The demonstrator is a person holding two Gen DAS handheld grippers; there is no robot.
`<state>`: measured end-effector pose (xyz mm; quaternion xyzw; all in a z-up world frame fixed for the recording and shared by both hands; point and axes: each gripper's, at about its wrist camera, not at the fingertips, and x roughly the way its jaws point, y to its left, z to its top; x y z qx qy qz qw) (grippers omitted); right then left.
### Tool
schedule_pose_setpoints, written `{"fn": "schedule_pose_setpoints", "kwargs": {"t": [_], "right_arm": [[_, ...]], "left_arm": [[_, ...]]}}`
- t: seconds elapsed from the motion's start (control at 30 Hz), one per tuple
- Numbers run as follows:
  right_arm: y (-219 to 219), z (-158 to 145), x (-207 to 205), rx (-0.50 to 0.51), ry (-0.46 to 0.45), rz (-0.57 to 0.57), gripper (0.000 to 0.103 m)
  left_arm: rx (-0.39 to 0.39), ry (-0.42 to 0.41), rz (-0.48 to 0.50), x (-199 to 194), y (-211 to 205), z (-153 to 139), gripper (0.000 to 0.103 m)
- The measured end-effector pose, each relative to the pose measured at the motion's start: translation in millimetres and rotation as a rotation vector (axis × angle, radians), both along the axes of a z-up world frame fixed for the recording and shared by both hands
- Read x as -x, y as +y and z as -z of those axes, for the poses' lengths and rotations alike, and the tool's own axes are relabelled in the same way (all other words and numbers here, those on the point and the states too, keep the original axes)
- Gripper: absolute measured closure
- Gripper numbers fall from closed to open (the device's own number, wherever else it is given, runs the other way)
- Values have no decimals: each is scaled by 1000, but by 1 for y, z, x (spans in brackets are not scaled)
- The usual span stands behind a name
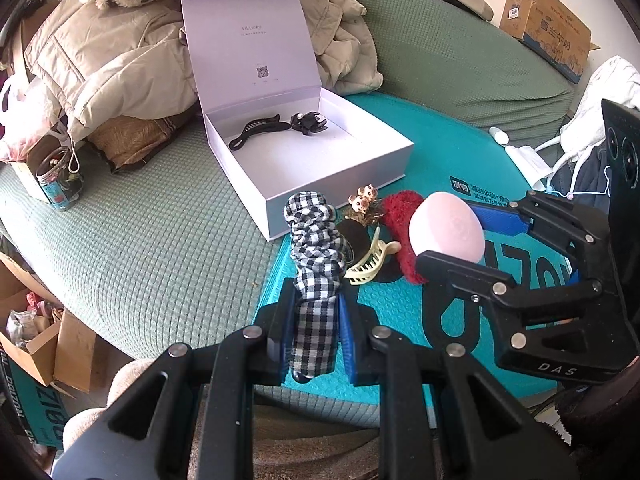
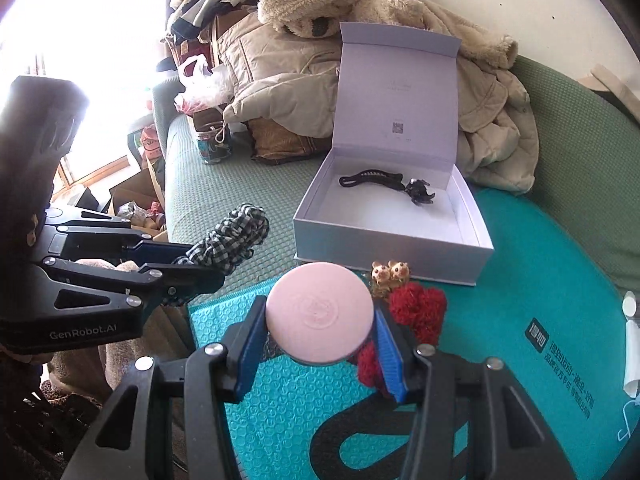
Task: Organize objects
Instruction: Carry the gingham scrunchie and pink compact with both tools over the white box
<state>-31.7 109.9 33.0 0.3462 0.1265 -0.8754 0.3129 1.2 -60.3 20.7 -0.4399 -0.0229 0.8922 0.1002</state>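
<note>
Carrying step: left gripper [image 1: 311,334] fingers clamp the checked scrunchie [image 1: 314,240], right gripper [image 2: 320,344] pinches the pink compact [image 2: 320,314] (2 loads), next lowering both into the white box [image 1: 340,184] ahead.

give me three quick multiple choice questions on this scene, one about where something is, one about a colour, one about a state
1. Where do the black hair clips lie?
A. inside the white box
B. on the teal mat
C. on the coats

2. What colour is the round case in the right hand-held gripper?
A. green
B. pink
C. black

3. What state is the box lid in?
A. shut flat
B. taken off and lying on the floor
C. open, standing up

Answers:
1 A, both clips sit on the box floor.
2 B, its face is pale pink between the blue fingers.
3 C, the lid stands upright behind the open box.
</note>
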Motion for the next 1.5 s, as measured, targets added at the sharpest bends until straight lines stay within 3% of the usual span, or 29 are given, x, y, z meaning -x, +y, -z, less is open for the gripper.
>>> {"fn": "schedule_pose_setpoints", "kwargs": {"t": [0.3, 0.67, 1.5], "right_arm": [[-7, -25, 19, -17, 47, -4, 52], [-9, -33, 61, 10, 33, 21, 52], [-14, 0, 153, -20, -27, 38, 52]], "left_arm": [[21, 31, 12, 20, -4, -27, 85], [54, 33, 36, 70, -9, -42, 85], [49, -63, 107, 189, 7, 11, 85]]}}
